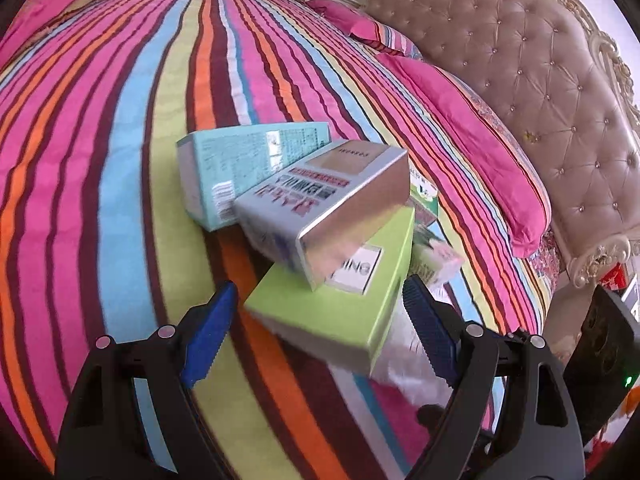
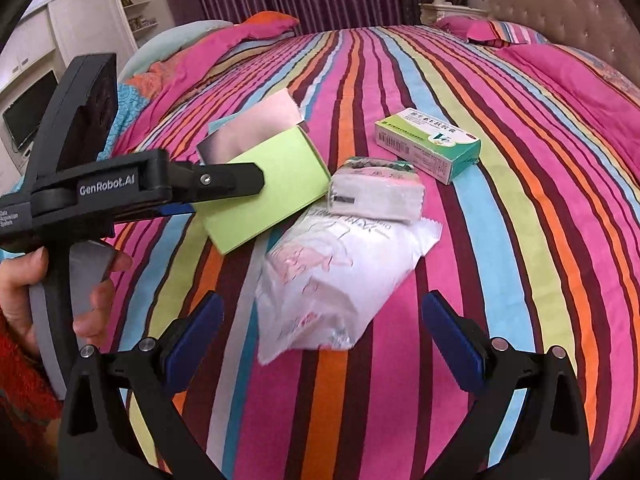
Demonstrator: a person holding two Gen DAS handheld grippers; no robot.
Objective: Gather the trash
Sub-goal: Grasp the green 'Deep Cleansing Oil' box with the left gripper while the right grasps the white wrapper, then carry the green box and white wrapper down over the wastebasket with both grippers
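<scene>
A pile of trash lies on the striped bed. In the left wrist view my left gripper [image 1: 316,320] is open, its blue pads either side of a lime green box [image 1: 344,304]. A silver box [image 1: 324,204] leans on the green box, and a teal box [image 1: 236,168] lies behind. In the right wrist view my right gripper [image 2: 322,340] is open just in front of a white plastic wrapper [image 2: 332,276]. Beyond it lie a tissue pack [image 2: 376,192], a green-and-white medicine box [image 2: 428,144] and the green box [image 2: 268,188], with the left gripper's body over it.
The striped bedspread [image 2: 500,240] covers the whole bed. Pink pillows [image 1: 472,132] and a tufted headboard [image 1: 532,64] stand at the right. A white cabinet and a dark screen [image 2: 28,116] are at the far left.
</scene>
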